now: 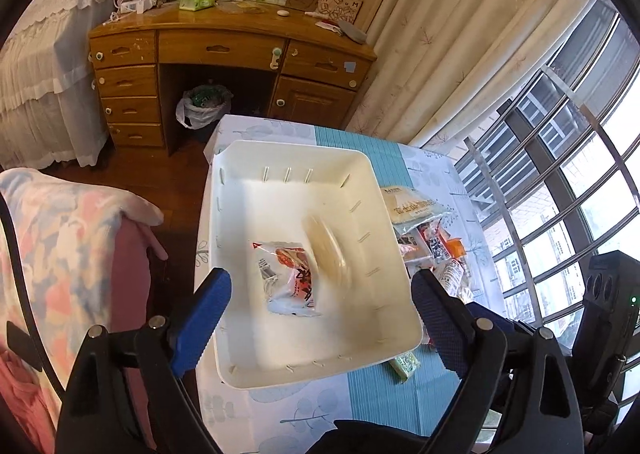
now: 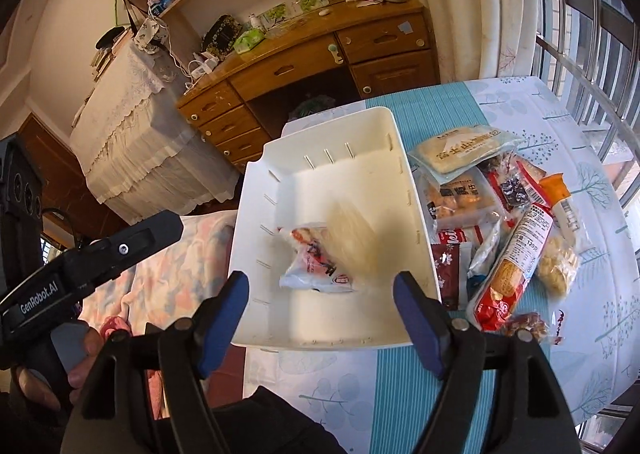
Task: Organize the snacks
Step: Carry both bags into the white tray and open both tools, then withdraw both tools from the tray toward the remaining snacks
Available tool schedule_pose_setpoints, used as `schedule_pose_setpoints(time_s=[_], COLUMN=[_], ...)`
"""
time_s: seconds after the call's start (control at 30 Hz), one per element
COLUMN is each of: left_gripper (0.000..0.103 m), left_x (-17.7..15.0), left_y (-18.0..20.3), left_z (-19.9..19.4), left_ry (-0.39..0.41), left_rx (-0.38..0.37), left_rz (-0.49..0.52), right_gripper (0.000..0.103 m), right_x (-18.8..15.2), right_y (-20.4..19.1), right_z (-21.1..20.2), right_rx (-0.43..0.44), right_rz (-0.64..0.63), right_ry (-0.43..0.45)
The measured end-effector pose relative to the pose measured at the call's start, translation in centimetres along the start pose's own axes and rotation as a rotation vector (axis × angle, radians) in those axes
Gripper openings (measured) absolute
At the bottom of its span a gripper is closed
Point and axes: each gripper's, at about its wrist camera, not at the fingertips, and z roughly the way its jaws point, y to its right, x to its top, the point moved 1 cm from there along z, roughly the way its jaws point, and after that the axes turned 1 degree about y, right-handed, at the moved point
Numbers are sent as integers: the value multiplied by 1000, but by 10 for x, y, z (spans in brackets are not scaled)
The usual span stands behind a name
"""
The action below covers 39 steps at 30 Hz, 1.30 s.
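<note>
Now | white bin (image 2: 256, 254): red-white packet (image 2: 320, 266), blurred pale packet (image 2: 354, 238) | both jaws apart

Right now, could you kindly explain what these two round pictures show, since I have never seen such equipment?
A person holds a two-finger gripper in each hand; a wide-angle camera on each looks along its blue fingers. One picture is from the left gripper, the other from the right gripper. Both are open and hold nothing. Below them a white bin stands on the table. In it lie a red-and-white snack packet and a blurred pale packet, seemingly falling. A pile of snacks lies beside the bin.
</note>
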Motion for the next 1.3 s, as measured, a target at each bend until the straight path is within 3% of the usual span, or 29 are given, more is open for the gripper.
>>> schedule_pose_setpoints(time_s=[0.53,0.9,1.3], left_gripper=[91,91,91], left_x=[-5,-12,-45], left_y=[27,91,176], left_z=[-19,-20,-1], left_ry=[83,131,107], left_rx=[45,46,68], left_rz=[-18,-31,-74], right_gripper=[75,75,75], right_x=[11,21,31], right_y=[19,75,155], right_z=[-24,-61,-103], right_rx=[44,72,76], right_rz=[-24,-37,-55], right_ry=[74,105,125])
